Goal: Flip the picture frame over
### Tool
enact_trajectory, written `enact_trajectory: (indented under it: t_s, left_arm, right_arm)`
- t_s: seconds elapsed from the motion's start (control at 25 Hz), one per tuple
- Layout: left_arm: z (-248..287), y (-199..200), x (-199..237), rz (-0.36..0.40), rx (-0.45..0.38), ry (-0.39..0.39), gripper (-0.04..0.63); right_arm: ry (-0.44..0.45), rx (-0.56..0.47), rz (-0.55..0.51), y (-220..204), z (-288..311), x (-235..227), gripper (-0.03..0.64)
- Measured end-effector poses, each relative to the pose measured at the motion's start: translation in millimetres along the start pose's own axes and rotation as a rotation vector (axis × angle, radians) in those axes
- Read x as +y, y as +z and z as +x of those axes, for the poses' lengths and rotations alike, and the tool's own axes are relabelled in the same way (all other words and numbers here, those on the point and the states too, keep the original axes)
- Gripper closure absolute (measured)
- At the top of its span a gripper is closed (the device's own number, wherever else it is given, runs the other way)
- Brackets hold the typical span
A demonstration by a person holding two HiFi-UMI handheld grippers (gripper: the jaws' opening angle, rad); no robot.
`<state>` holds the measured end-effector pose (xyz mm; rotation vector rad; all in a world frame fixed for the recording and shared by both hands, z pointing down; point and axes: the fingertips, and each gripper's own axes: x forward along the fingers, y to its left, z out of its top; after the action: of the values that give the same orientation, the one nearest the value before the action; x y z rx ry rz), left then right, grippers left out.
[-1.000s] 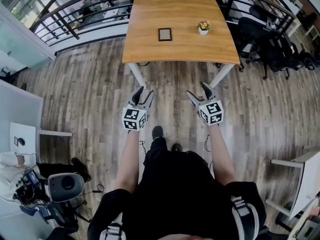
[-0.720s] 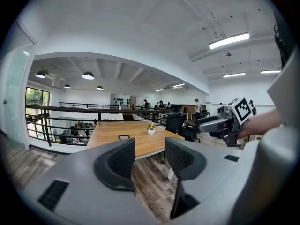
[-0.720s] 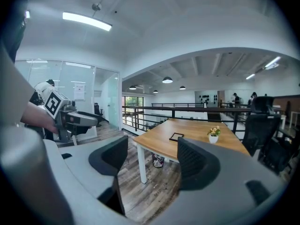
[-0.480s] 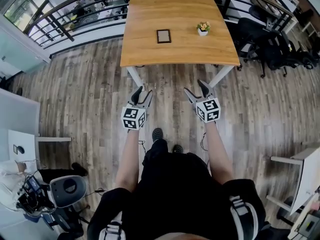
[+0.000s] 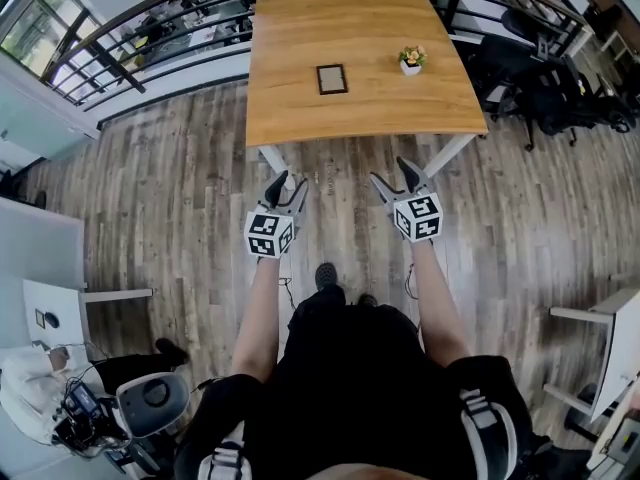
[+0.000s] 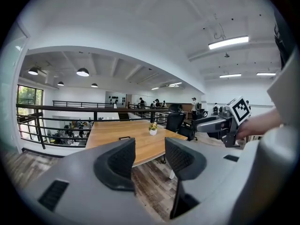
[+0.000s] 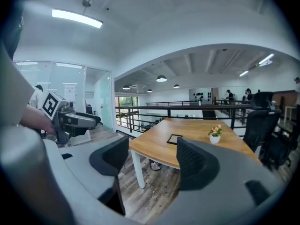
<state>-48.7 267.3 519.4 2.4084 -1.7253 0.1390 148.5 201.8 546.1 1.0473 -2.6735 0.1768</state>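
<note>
A: Where is the picture frame [image 5: 331,78] found?
B: It is seen lying flat near the middle of the wooden worktop [image 5: 300,118], well apart from both grippers. A small potted plant [image 5: 411,58] is set to its right.
A: Gripper state?
B: The left hand-held gripper [image 5: 287,186] and the right hand-held gripper [image 5: 394,177] are both held spread, nothing between the jaws, over the floor [image 5: 180,188] short of the worktop.
A: Handling?
B: The frame is judged light, stiff and possibly glazed, so fragile. A hold on one dark border edge is advised. An edge must be lifted first, and sliding on the smooth wood is expected.
A: Writing?
B: None can be read; only black-and-white square markers [image 5: 266,236] are seen on the grippers.
</note>
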Motion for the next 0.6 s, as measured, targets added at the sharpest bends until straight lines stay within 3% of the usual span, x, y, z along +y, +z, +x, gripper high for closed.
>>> enact_trajectory:
  t_s: [0.6]
  left_arm:
    - [10.1, -6.5, 64.9, 0.003, 0.012, -0.045, 0.399]
  right_arm:
    - [-0.033, 0.019, 0.001, 2.7, 57.7, 23.4, 0.307]
